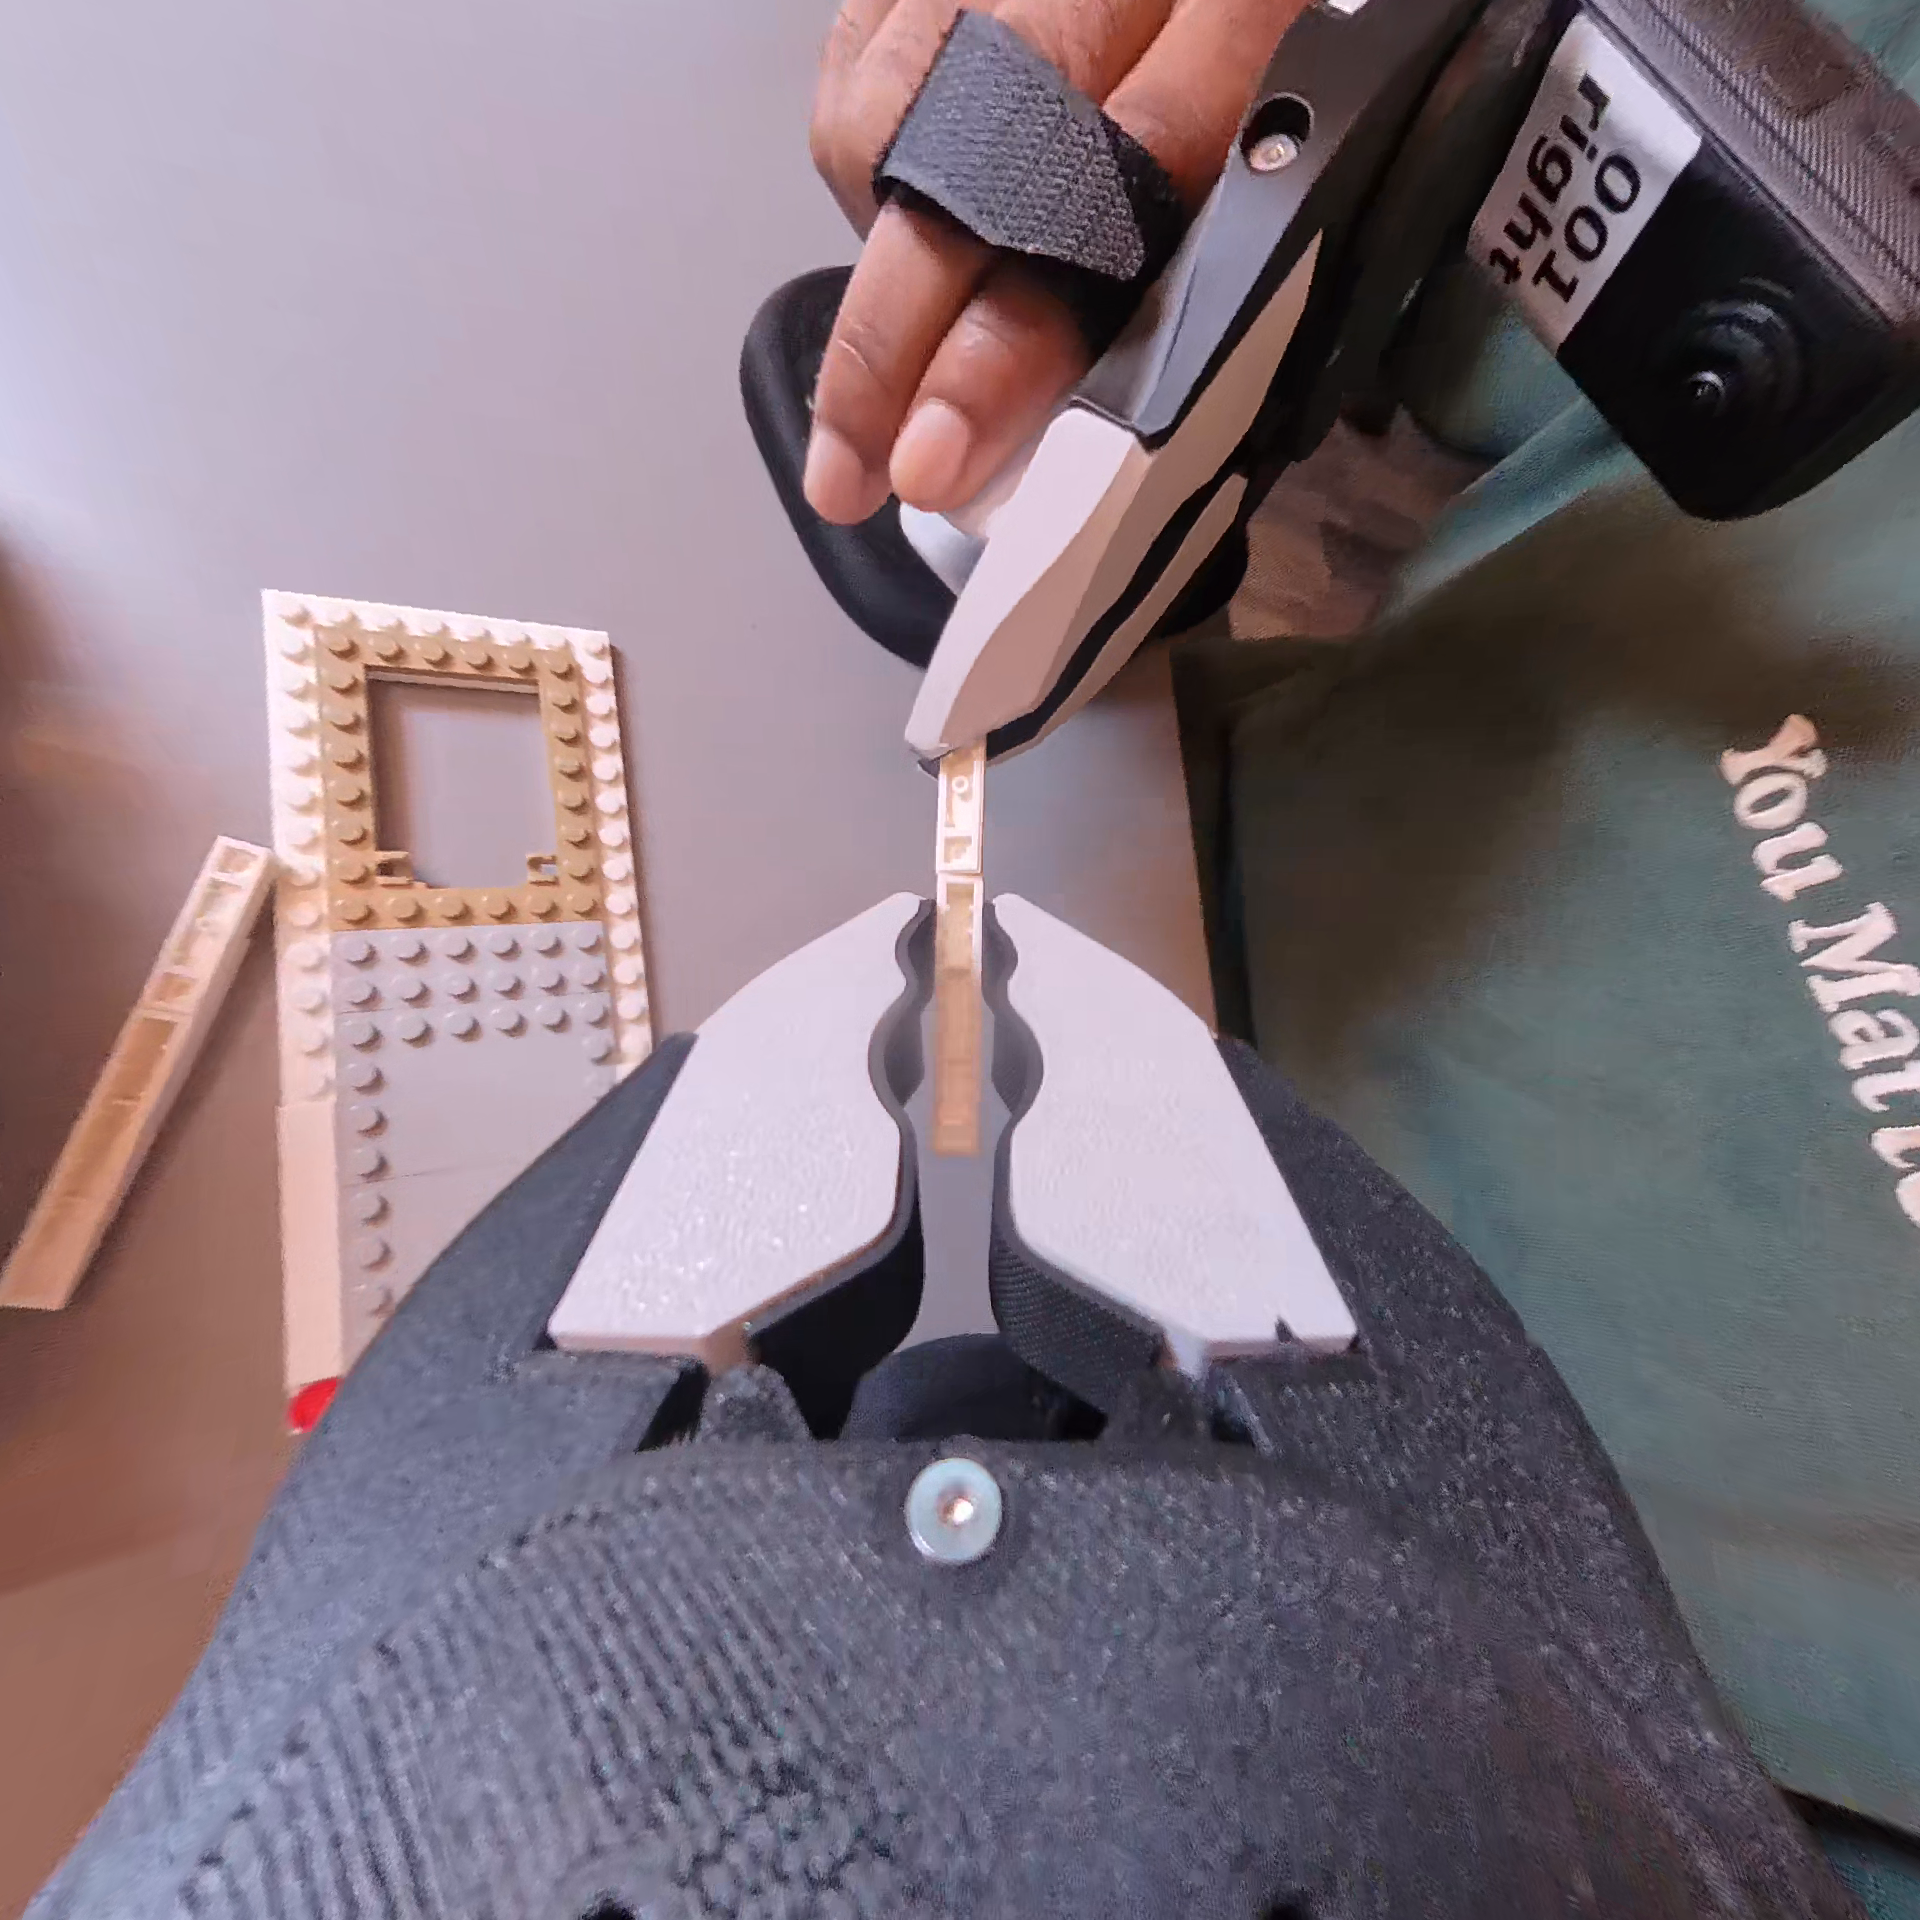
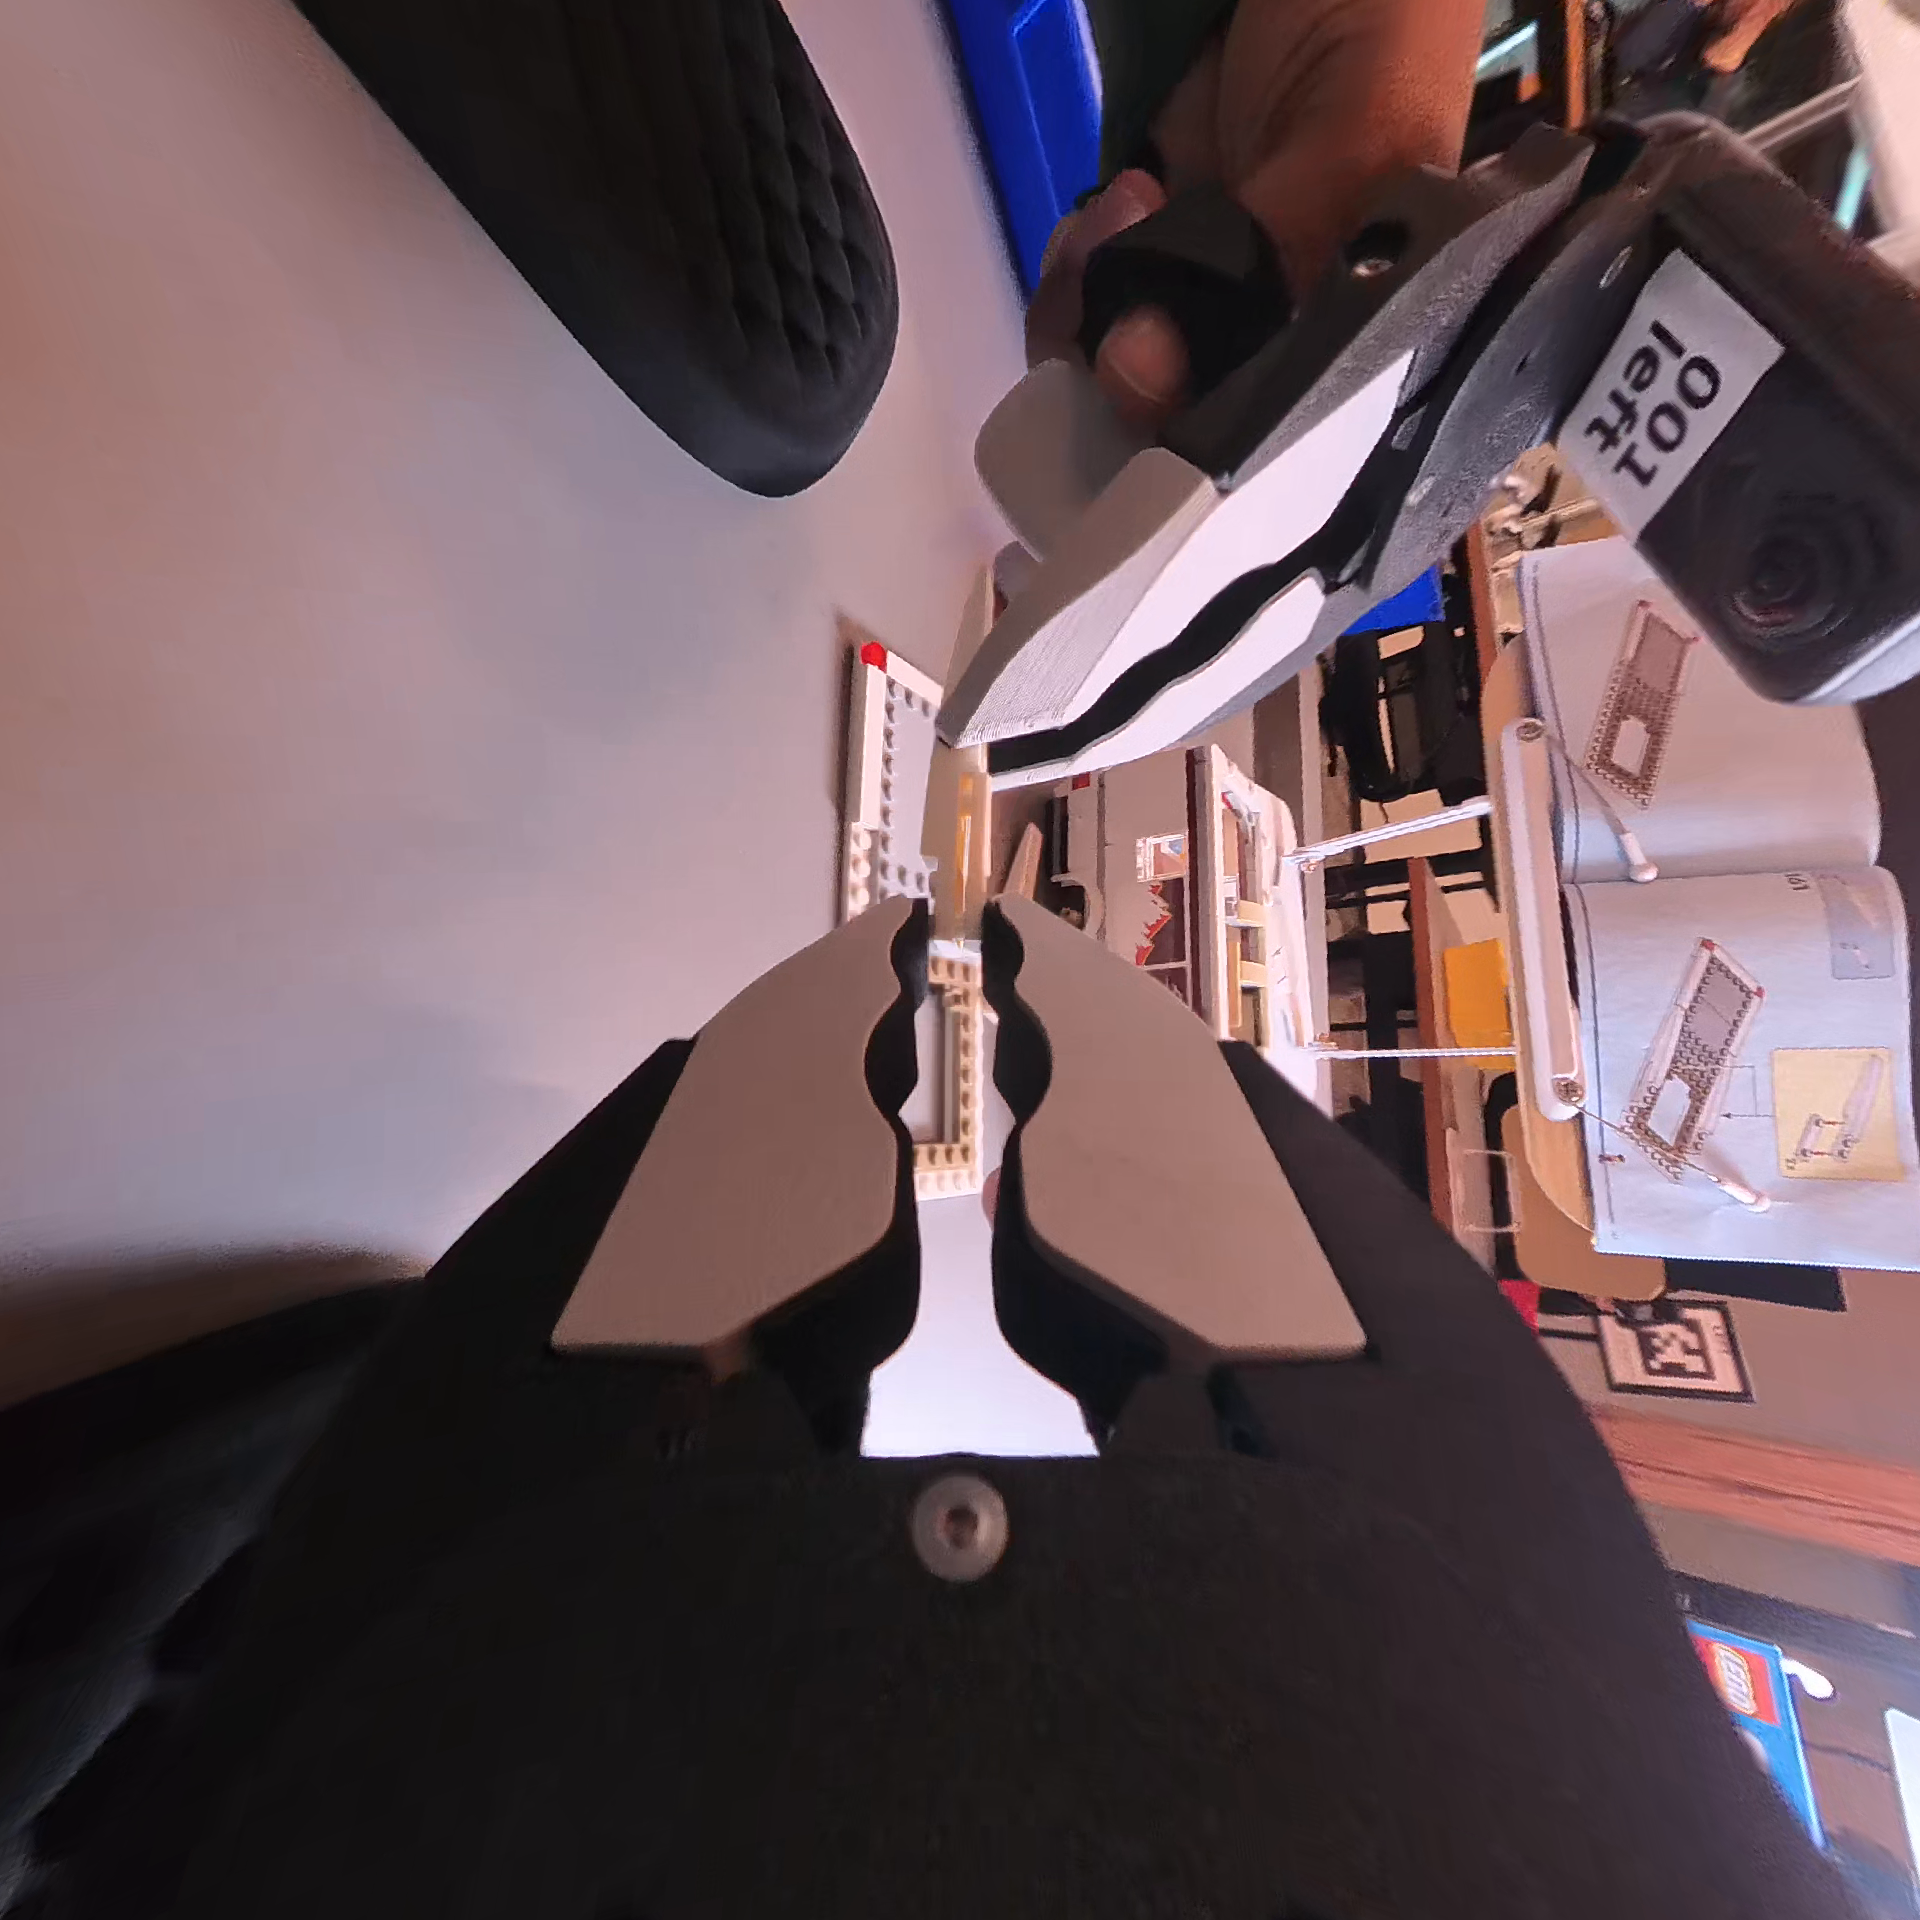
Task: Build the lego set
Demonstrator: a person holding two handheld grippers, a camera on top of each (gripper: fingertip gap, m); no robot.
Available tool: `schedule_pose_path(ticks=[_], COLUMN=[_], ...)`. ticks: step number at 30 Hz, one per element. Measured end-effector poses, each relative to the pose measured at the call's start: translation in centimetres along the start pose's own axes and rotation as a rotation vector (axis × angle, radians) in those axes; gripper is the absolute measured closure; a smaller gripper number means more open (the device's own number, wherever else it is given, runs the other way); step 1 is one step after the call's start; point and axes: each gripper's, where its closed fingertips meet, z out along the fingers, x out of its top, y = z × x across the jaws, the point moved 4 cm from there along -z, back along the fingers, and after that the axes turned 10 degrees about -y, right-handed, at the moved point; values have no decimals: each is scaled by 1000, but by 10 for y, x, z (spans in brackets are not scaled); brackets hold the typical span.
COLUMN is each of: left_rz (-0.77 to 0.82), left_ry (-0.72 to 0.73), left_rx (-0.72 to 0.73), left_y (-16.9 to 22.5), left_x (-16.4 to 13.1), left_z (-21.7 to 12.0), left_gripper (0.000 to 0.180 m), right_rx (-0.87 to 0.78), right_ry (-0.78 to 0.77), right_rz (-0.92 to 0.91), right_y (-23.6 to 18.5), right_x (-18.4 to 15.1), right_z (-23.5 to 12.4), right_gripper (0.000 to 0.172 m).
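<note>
My left gripper [image 1: 958, 909] is shut on a slim brick strip [image 1: 958, 831], white at the far end and tan between the pads, held edge-on above the table. My right gripper [image 2: 951, 920] is shut on the strip's other end [image 2: 961, 842]. In the left wrist view, the right gripper [image 1: 951, 748] comes down from above onto the strip's white end. In the right wrist view, the left gripper [image 2: 971, 743] reaches in from the upper right. A white plate with a tan frame and grey plates [image 1: 457, 883] lies flat on the table at the left.
A second long tan and white strip [image 1: 135, 1081] lies left of the plate. A black padded object [image 2: 623, 208] sits on the table. An open instruction booklet [image 2: 1714, 1039] and a brick building model [image 2: 1195, 883] stand farther off. A person's green shirt [image 1: 1558, 1039] is on the right. The grippers are tip to tip, or close to it.
</note>
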Motion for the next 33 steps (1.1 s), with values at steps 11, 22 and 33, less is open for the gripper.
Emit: schedule_pose_path(ticks=[11, 22, 33], left_rz=[24, 561, 475], left_ry=[94, -57, -81], left_rx=[-39, 680, 550], left_y=[5, 14, 13], left_x=[-3, -5, -14], left_z=[1, 16, 24], left_gripper=[158, 169, 169], right_rx=[176, 393, 584], right_ry=[19, 33, 13], right_rz=[213, 453, 592], right_y=[-1, -2, -12], right_x=[0, 0, 3], right_z=[-2, 5, 8], right_gripper=[163, 163, 163])
